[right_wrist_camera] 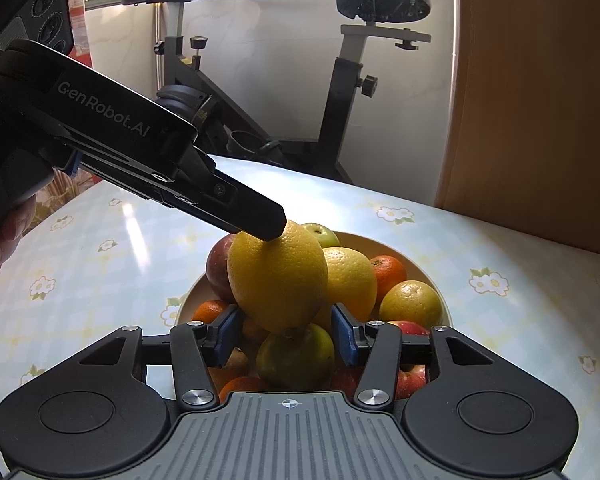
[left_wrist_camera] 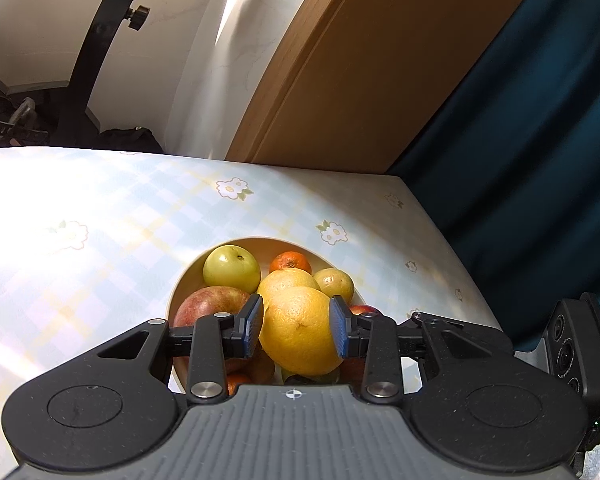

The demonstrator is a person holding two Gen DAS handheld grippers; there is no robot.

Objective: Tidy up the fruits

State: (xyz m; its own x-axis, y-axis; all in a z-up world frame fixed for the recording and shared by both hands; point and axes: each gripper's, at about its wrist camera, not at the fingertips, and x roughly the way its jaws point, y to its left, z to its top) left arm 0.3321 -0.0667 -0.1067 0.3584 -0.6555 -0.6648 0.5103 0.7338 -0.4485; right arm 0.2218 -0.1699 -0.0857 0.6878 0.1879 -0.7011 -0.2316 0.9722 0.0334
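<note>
One large yellow citrus (left_wrist_camera: pixel 300 330), left wrist view: clamped between the left tool (left_wrist_camera: pixel 298 330) pads, above the bowl (left_wrist_camera: pixel 180 280) on the desk (left_wrist_camera: pixel 100 208). Risk: smooth rounded peel may slide out and knock piled fruit over the rim.

Right wrist view: right tool (right_wrist_camera: pixel 286 334) wide, holding nothing, poised over a green apple (right_wrist_camera: pixel 296 356) beneath the citrus (right_wrist_camera: pixel 278 276). Risk, by judgement: the two tools may collide.
</note>
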